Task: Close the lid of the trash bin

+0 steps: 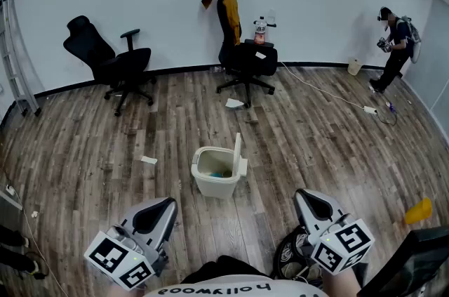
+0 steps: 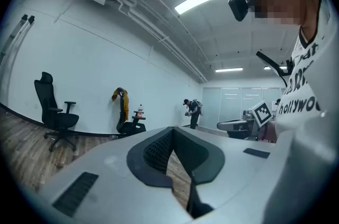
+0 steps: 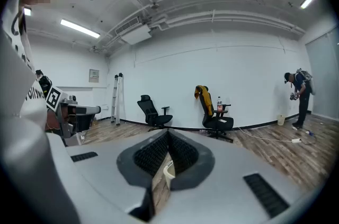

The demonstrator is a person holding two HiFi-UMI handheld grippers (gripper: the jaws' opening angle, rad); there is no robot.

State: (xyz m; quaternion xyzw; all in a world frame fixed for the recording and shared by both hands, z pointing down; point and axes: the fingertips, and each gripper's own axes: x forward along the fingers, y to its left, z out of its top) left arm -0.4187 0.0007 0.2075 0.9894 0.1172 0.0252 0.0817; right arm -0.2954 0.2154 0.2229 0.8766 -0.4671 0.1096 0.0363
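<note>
On the wood floor [image 1: 105, 148] ahead of you, the trash bin [image 1: 210, 186] stands well apart from both tools, its lid [image 1: 238, 152] upright at its right edge. Your left gripper [image 1: 167, 206] and right gripper [image 1: 302, 196] are clenched on nothing. With closed jaws, nudge the lid's top leftward and down, gently, as the bin may slide.

left gripper [image 1: 164, 208] / right gripper [image 1: 306, 197]: grey, black fingers [image 2: 158, 151], marker cubes [image 1: 119, 260] | shirt [image 1: 217, 289]: white, black lettering
</note>
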